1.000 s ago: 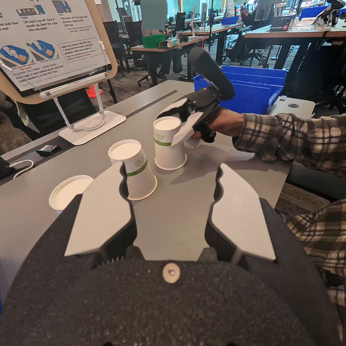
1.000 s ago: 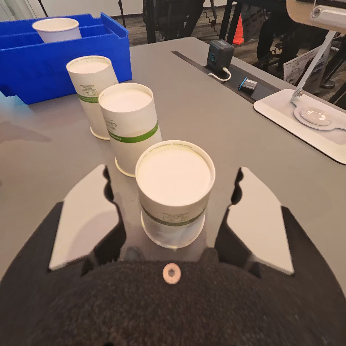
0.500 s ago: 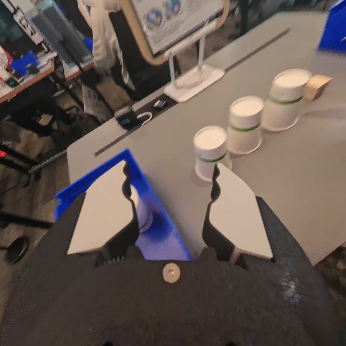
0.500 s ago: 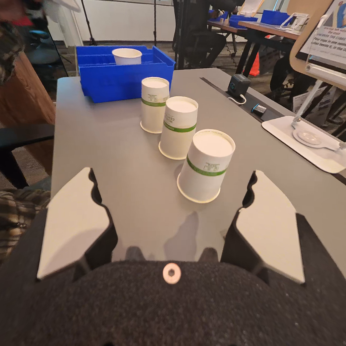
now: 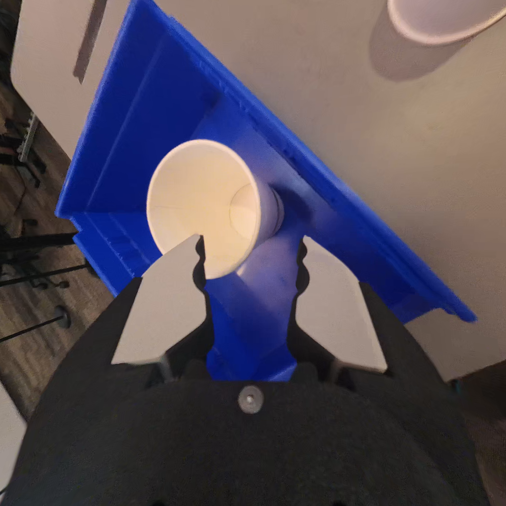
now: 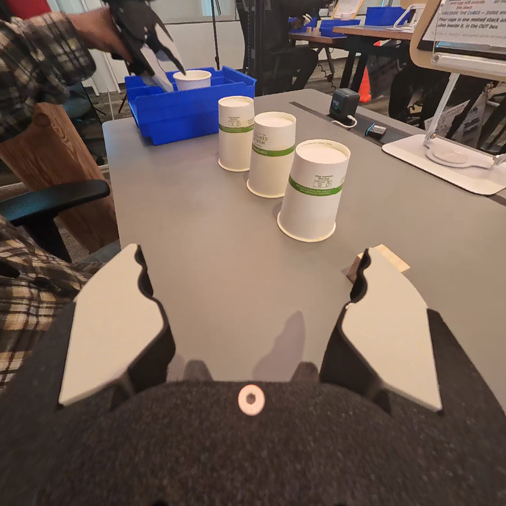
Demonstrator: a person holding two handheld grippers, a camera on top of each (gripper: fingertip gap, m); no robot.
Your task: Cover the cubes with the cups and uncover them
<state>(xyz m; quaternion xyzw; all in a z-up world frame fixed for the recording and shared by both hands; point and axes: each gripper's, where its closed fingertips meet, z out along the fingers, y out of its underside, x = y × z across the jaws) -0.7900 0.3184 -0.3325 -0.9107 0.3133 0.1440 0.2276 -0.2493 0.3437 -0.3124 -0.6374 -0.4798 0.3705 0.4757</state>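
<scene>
Low in the right wrist view, the right gripper point(image 6: 250, 269) hangs over the grey table point(image 6: 191, 219) with its two white fingers spread wide and nothing between them. Just behind its right-hand fingertip, at the right of centre, a pale wooden cube point(image 6: 388, 258) sits bare on the table, partly hidden by that finger. Beyond it, three white paper cups with green bands stand mouth-down in a line running toward the upper left: the nearest cup point(image 6: 312, 191) right of centre, the middle cup point(image 6: 272, 154) close behind it, and the far cup point(image 6: 236, 132) touching or nearly touching the middle one; whether cubes lie under them cannot be seen. Farther back, in the upper left, a blue bin point(image 6: 189, 109) rests on the table's far end with an upright white cup point(image 6: 193, 79) inside. The left gripper point(image 6: 171, 78), held by a hand in a plaid sleeve point(image 6: 35, 63), points down into the bin beside that cup.

From the left wrist view, the left gripper point(image 5: 250, 242) looks down into the blue bin point(image 5: 153, 115). Its fingers are apart, the left fingertip overlapping the rim of the upright cup point(image 5: 204, 208), which stands mouth-up at centre frame; the cup is not gripped. At the upper right edge, the rim of another cup point(image 5: 443, 24) shows on the table.
</scene>
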